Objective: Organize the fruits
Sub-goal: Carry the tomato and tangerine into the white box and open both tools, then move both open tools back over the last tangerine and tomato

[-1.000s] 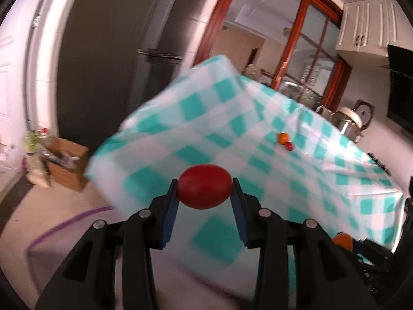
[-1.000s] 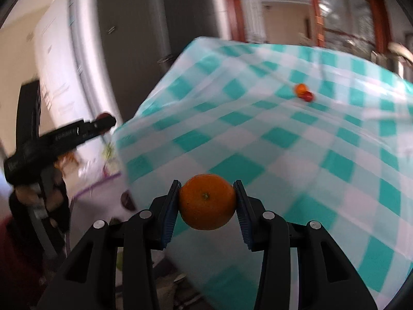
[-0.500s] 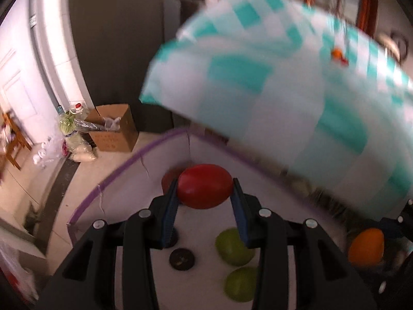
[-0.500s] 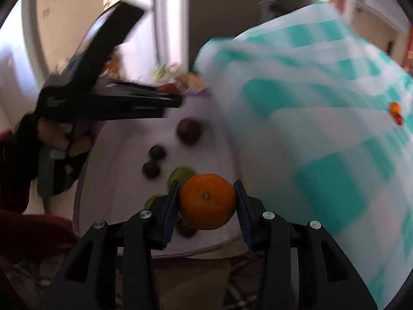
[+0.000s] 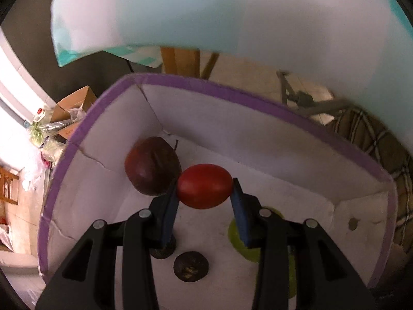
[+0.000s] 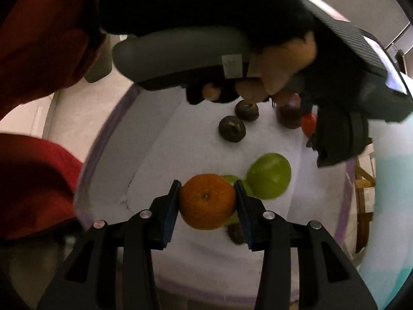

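A white box with a purple rim (image 5: 258, 95) sits on a tiled floor beside a teal-checked tablecloth (image 5: 206, 13), cardboard clutter at nine o'clock. Above it, the left gripper (image 5: 205, 193) clamps a red tomato (image 5: 205, 190) just right of a dark red fruit (image 5: 152, 166). The right gripper (image 6: 206, 201) pinches an orange (image 6: 206, 201), with a green fruit (image 6: 269, 175) at two o'clock.

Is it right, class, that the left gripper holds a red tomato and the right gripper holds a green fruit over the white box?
Not quite: the right gripper holds an orange, as the right wrist view shows. The left gripper does hold the red tomato over the white box.
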`<action>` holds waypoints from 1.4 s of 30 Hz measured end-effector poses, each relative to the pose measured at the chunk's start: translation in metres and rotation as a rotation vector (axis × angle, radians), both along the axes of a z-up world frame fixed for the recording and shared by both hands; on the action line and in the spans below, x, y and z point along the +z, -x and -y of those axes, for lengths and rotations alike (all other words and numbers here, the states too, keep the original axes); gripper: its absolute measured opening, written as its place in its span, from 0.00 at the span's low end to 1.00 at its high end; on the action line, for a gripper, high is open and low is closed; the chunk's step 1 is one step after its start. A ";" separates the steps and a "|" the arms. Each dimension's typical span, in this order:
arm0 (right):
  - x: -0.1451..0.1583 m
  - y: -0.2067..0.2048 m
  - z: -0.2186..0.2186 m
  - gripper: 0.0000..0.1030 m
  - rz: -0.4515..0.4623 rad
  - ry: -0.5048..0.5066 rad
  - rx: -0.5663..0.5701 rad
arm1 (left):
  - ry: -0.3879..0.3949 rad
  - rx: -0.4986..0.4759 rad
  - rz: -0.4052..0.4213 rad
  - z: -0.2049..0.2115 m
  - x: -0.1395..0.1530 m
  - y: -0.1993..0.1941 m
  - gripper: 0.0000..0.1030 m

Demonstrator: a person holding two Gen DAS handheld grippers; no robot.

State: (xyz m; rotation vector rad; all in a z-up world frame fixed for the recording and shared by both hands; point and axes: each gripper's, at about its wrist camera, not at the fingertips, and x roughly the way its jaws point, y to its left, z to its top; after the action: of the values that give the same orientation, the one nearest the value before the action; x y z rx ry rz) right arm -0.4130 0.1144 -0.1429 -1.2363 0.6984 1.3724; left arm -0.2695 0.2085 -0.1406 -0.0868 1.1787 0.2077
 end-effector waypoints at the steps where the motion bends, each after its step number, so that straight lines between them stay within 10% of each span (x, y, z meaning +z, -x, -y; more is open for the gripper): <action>1: -0.005 0.001 -0.004 0.40 0.000 0.013 0.003 | -0.006 -0.007 -0.006 0.000 -0.004 -0.002 0.39; 23: -0.026 0.008 -0.022 0.54 0.023 0.099 0.016 | 0.005 -0.007 -0.075 0.000 -0.046 -0.006 0.40; 28: -0.017 0.008 -0.018 0.66 0.023 0.061 0.000 | -0.008 0.006 -0.050 0.000 -0.040 -0.009 0.60; 42: 0.120 -0.009 0.050 0.78 0.032 -0.391 -0.052 | -0.169 0.080 0.060 -0.009 0.047 0.012 0.81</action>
State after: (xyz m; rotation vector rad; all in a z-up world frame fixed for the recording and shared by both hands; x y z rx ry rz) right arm -0.4038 0.0647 -0.0225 -0.9200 0.4102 1.3651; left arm -0.2811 0.2171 -0.0939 0.0084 1.0951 0.3724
